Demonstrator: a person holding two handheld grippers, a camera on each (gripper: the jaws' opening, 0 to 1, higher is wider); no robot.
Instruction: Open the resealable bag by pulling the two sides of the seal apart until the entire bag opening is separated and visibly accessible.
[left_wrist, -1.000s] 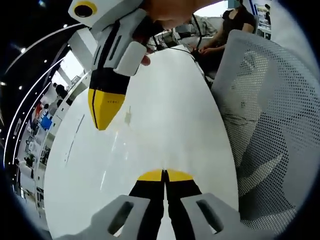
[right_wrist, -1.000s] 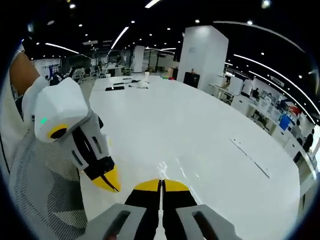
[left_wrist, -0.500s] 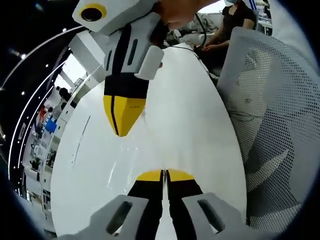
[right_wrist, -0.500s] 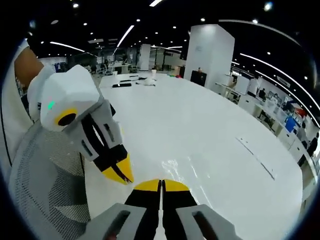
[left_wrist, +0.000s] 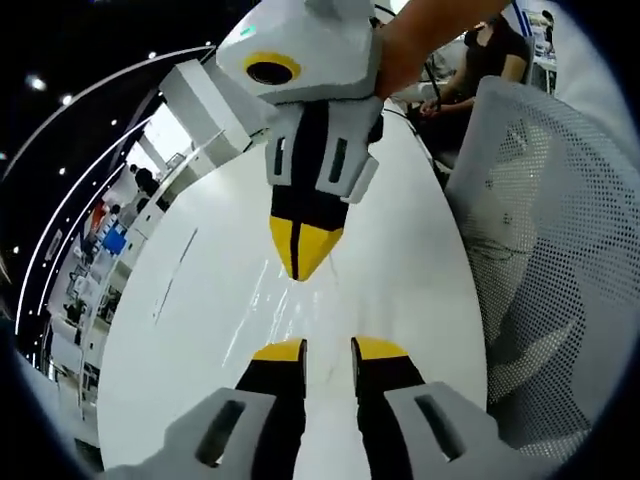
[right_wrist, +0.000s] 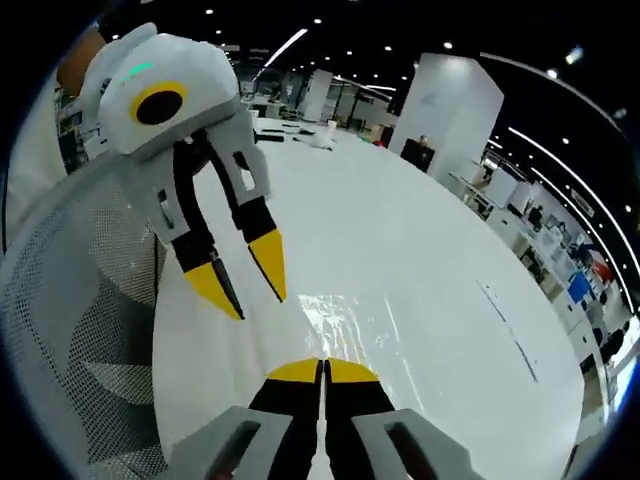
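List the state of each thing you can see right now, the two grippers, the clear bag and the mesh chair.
Left gripper: open, jaws apart, gripping nothing.
Right gripper: shut, apparently on the bag's edge.
Clear plastic resealable bag: lying flat on the table; seal state cannot be told.
Grey mesh office chair: unoccupied, beside the table.
White table: glossy, the bag resting on it.

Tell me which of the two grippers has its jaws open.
The left gripper: a clear gap parts its yellow tips, seen also in the right gripper view. The right gripper is pressed shut, tips together, on the clear bag.
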